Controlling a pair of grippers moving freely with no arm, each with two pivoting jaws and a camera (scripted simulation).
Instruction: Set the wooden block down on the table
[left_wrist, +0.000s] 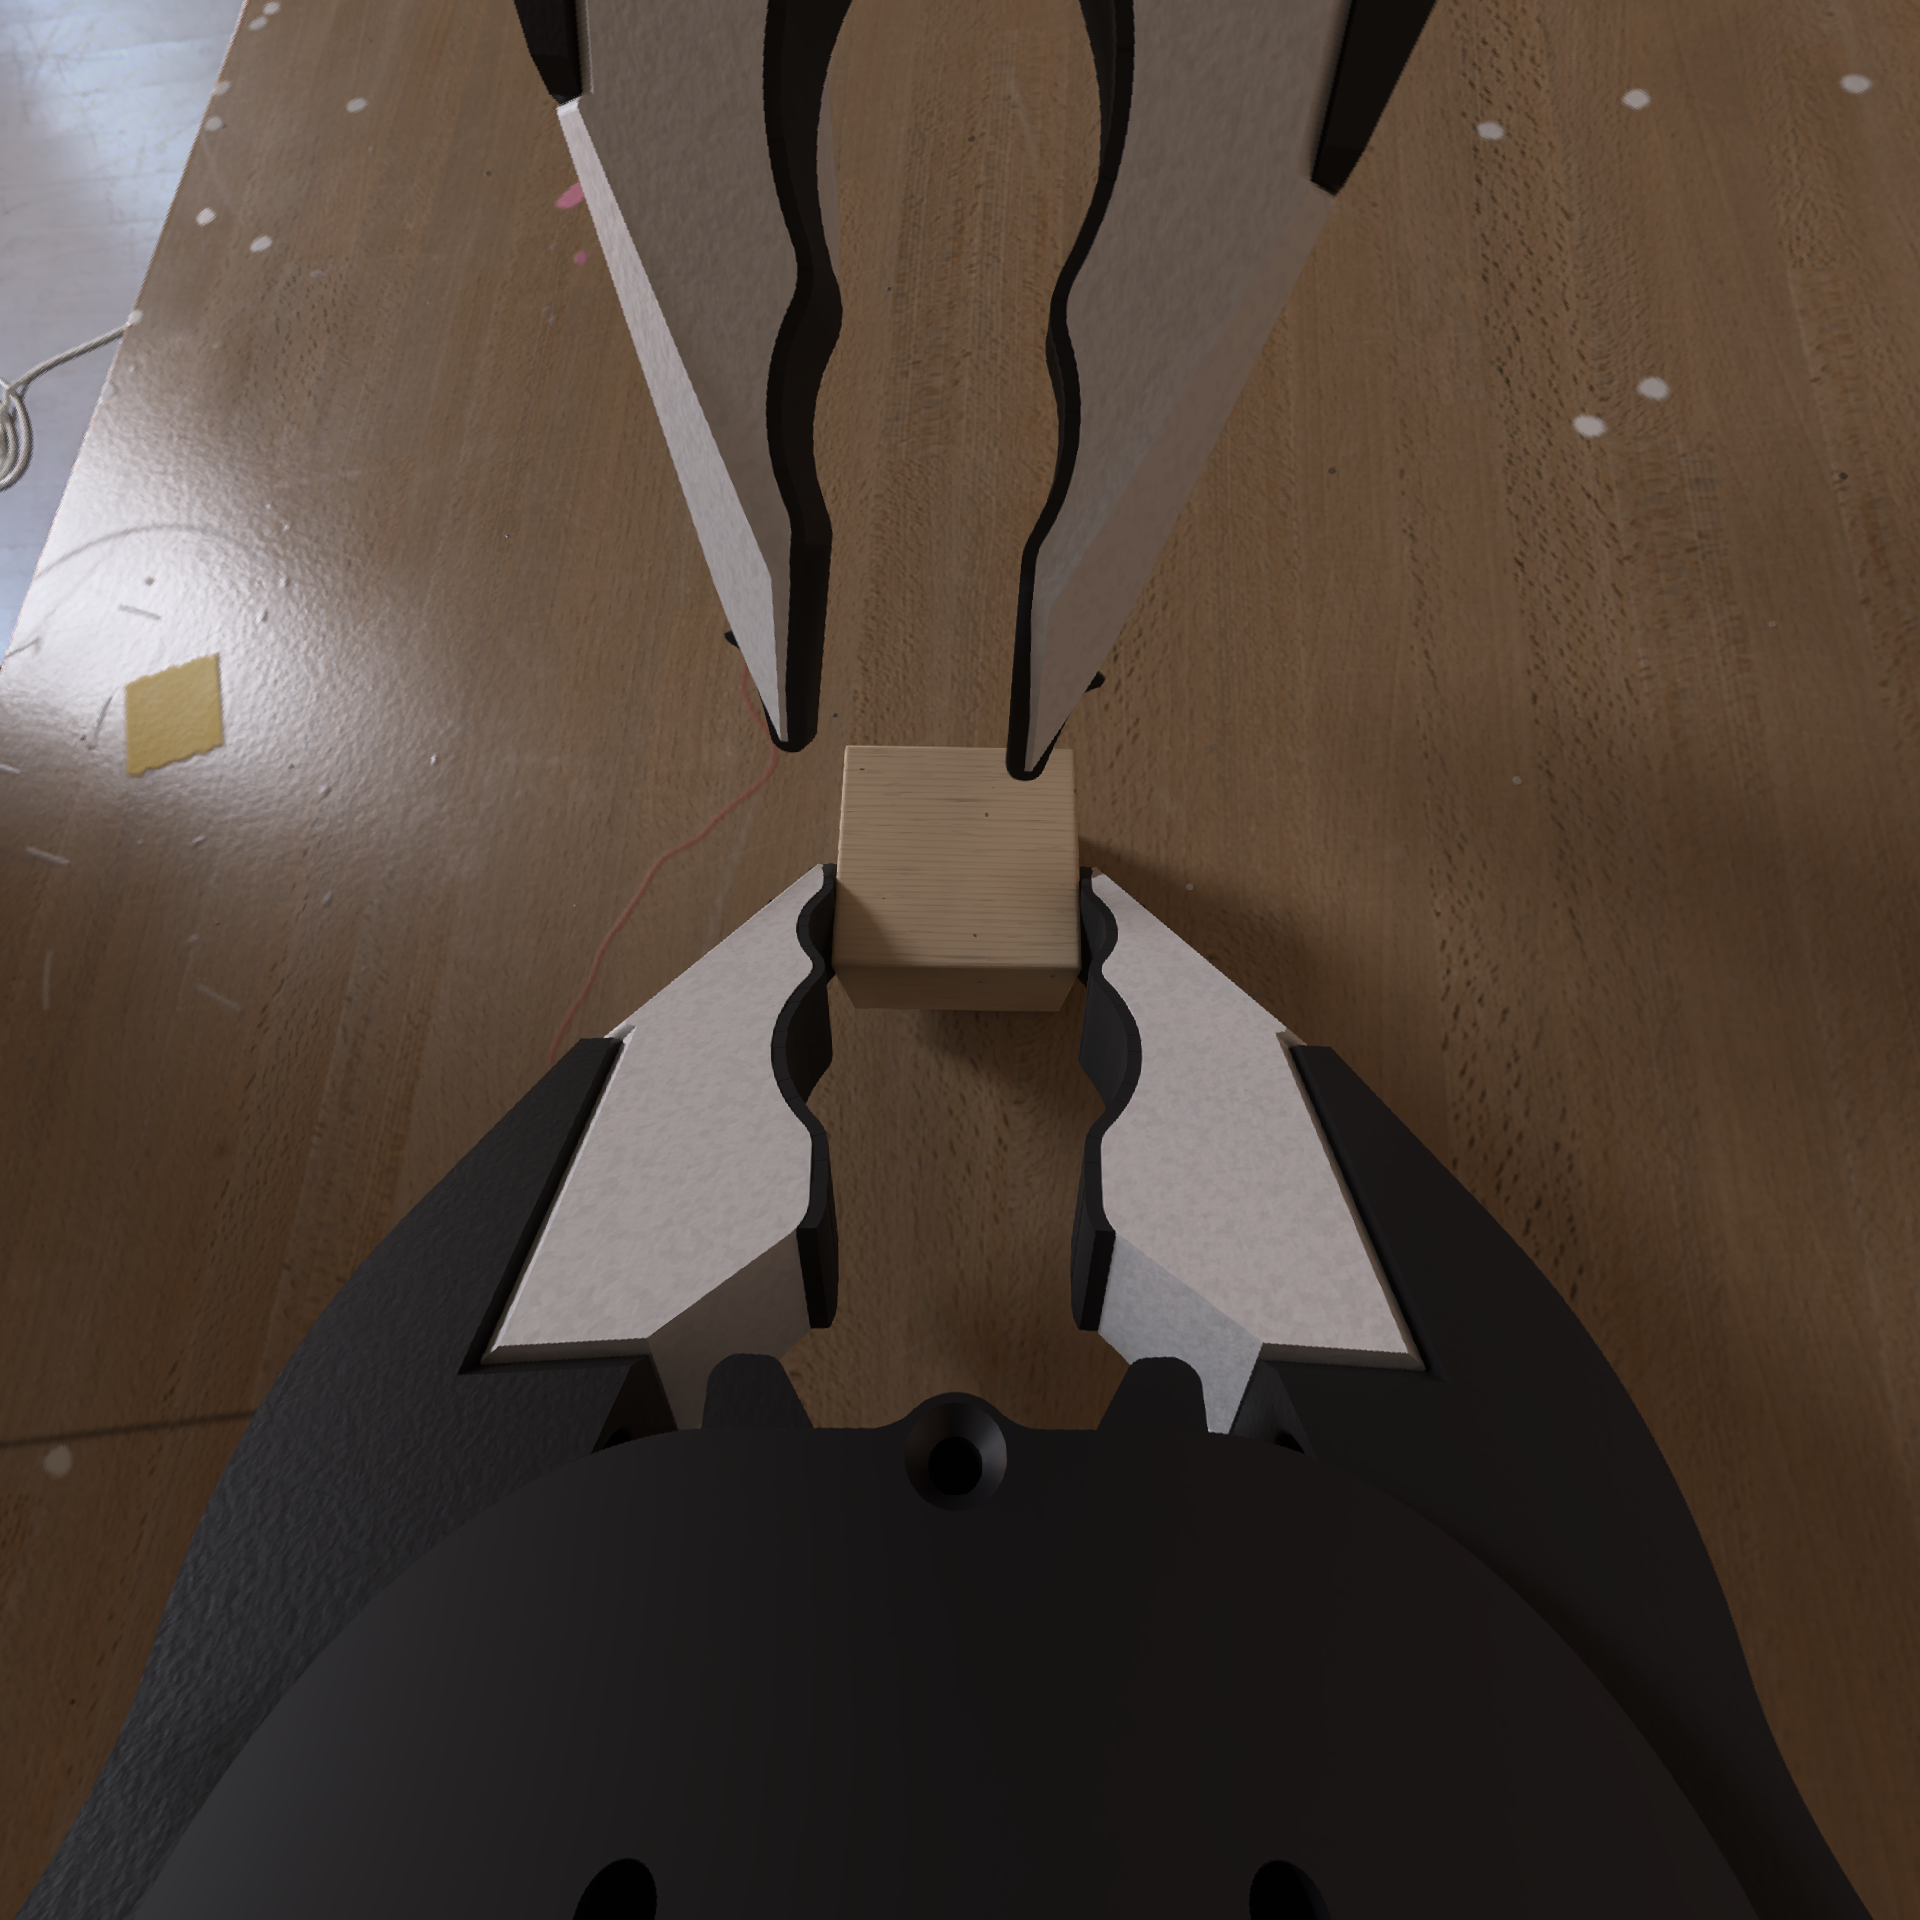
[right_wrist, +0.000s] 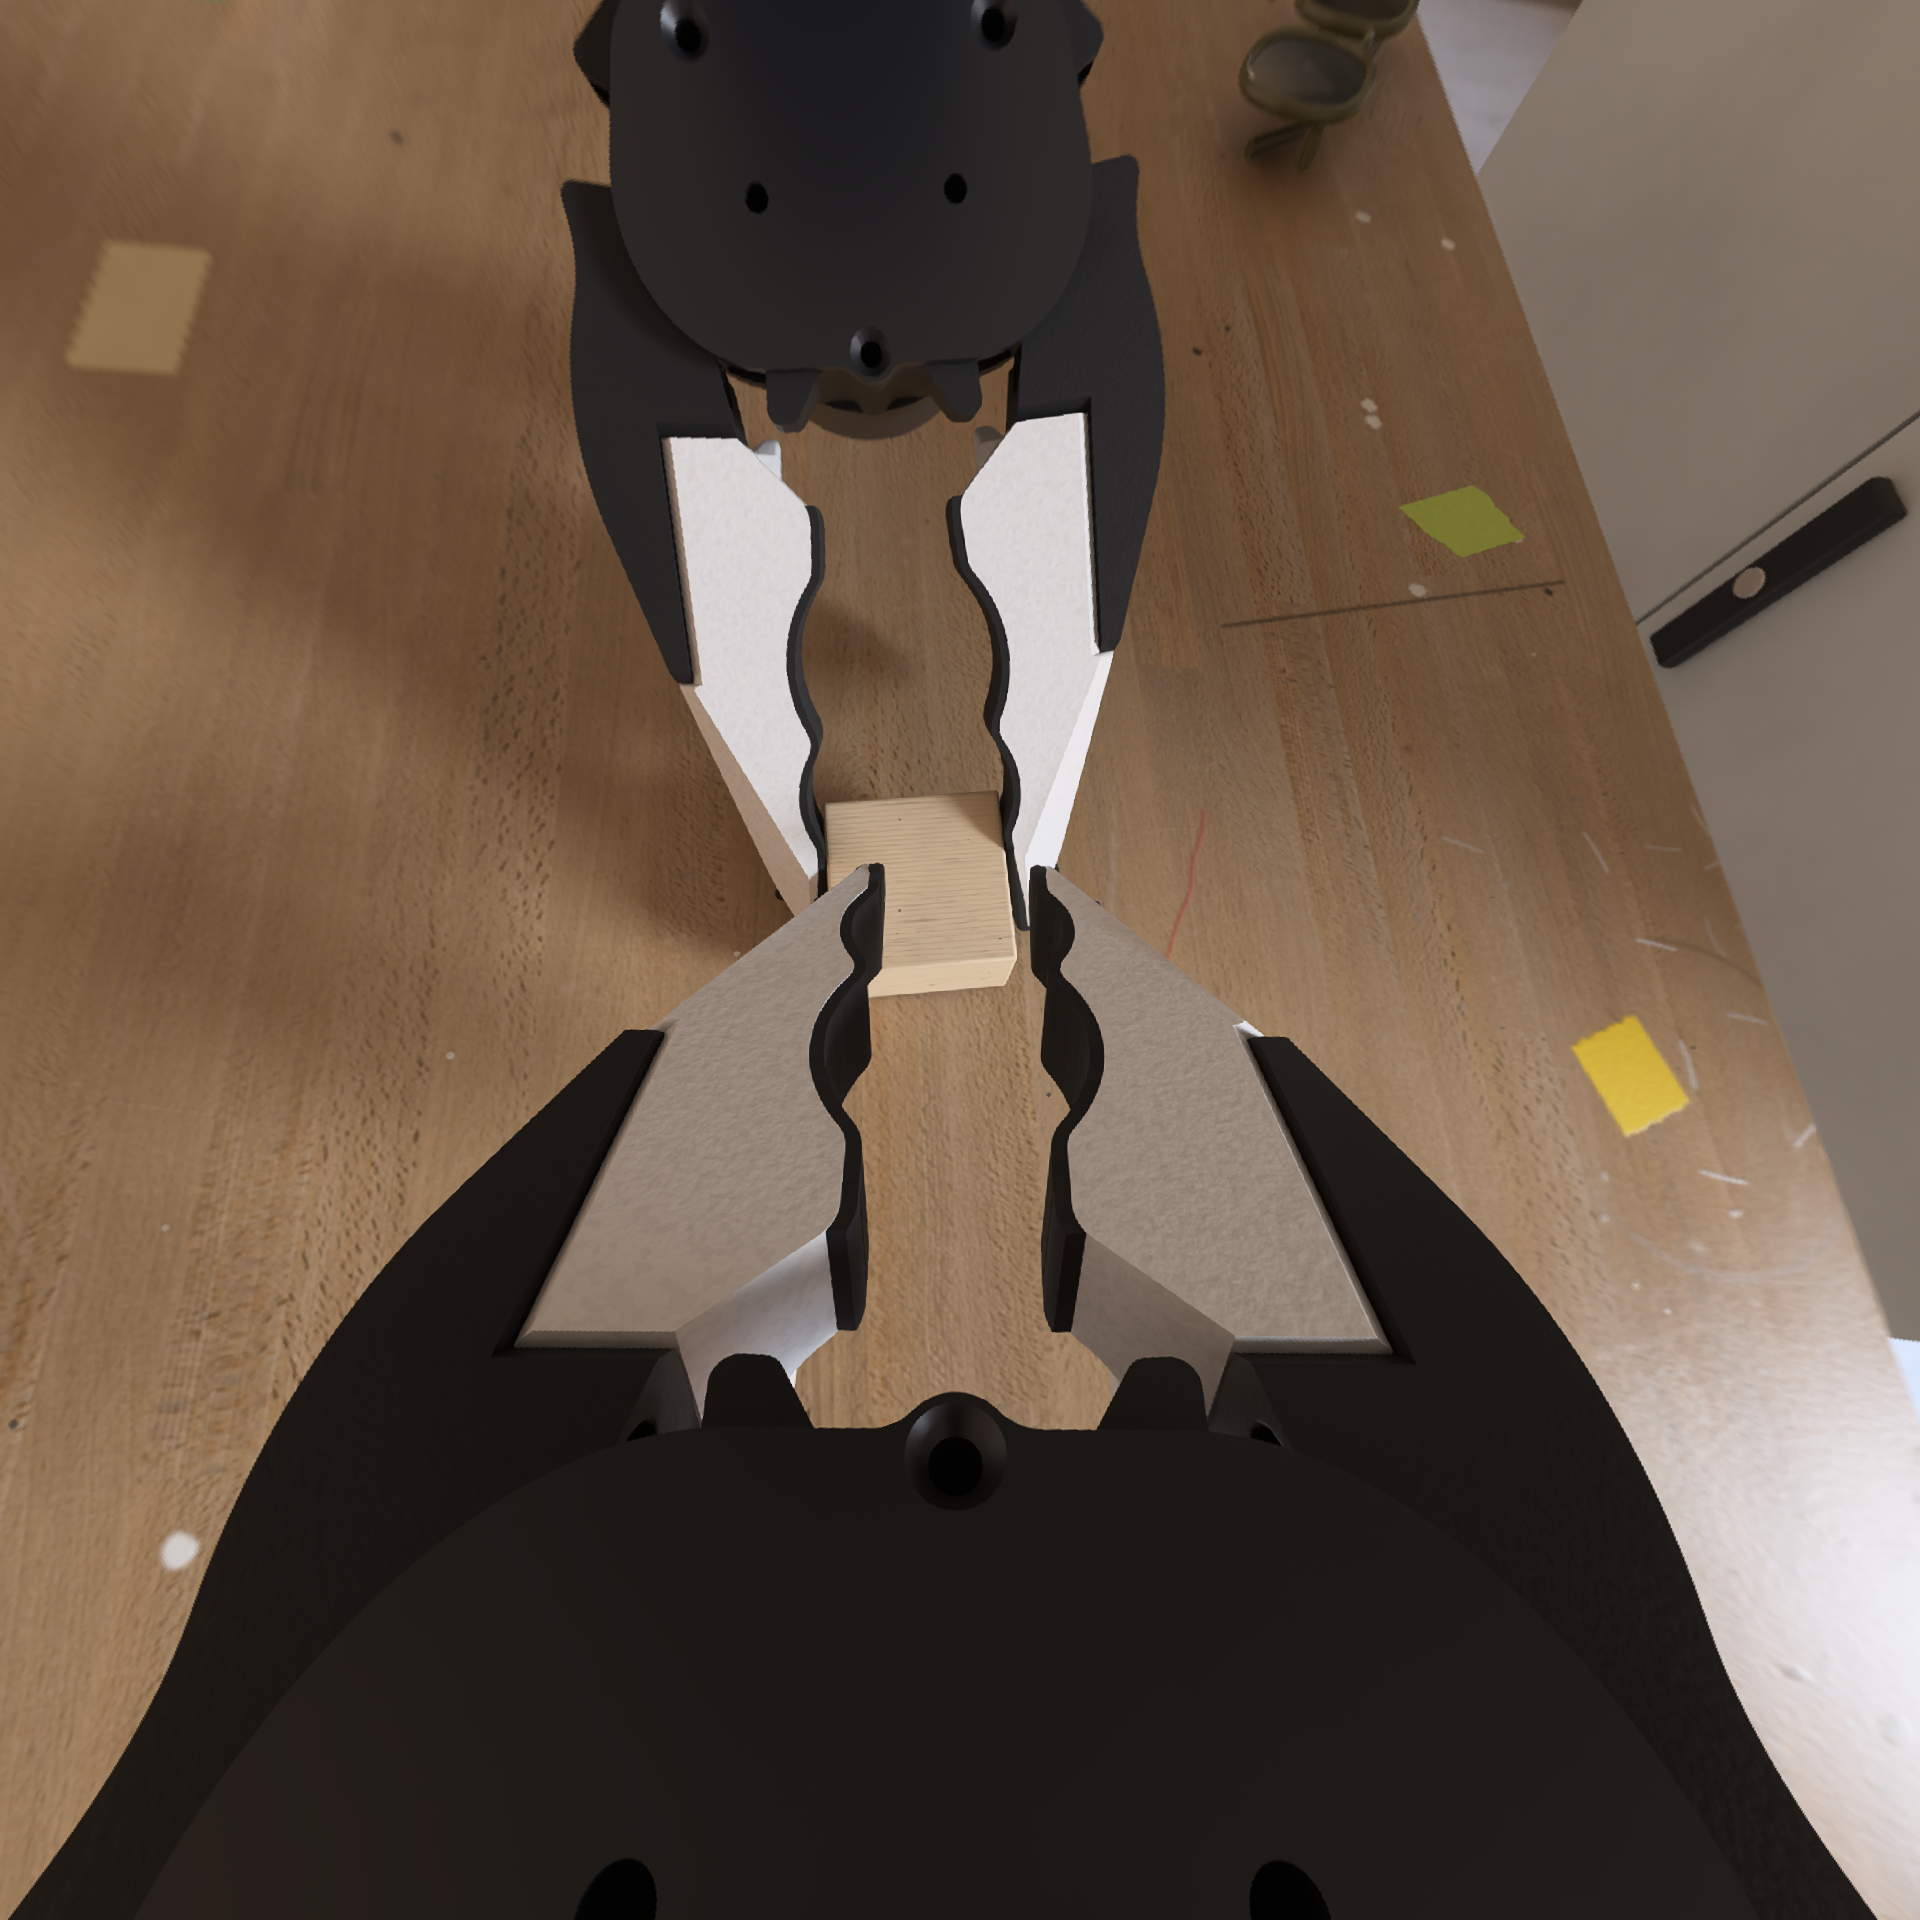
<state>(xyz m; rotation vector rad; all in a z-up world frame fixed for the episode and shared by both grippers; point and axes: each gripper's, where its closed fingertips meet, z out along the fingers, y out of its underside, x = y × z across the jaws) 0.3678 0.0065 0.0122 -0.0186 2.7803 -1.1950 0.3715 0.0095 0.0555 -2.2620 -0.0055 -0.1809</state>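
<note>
A pale wooden block (left_wrist: 951, 868) is held between the fingertips of my left gripper (left_wrist: 956, 914), which is shut on its two sides. The block sits low over the brown wooden table (left_wrist: 1455, 935); I cannot tell whether it touches. My right gripper (left_wrist: 906, 753) faces it from the far side with its jaws apart and nothing between them; one tip overlaps the block's far top edge, the other is beside it. In the right wrist view the block (right_wrist: 951, 935) shows past my right gripper (right_wrist: 954, 888), and the left gripper (right_wrist: 916, 883) clamps it from beyond.
Yellow tape (left_wrist: 175, 712) and a thin red thread (left_wrist: 665, 862) lie left of the block, near the table's left edge. In the right wrist view, yellow tape (right_wrist: 1629, 1075), green tape (right_wrist: 1460, 520), olive glasses (right_wrist: 1309, 73) and a grey cabinet's black handle (right_wrist: 1766, 571) are at the right.
</note>
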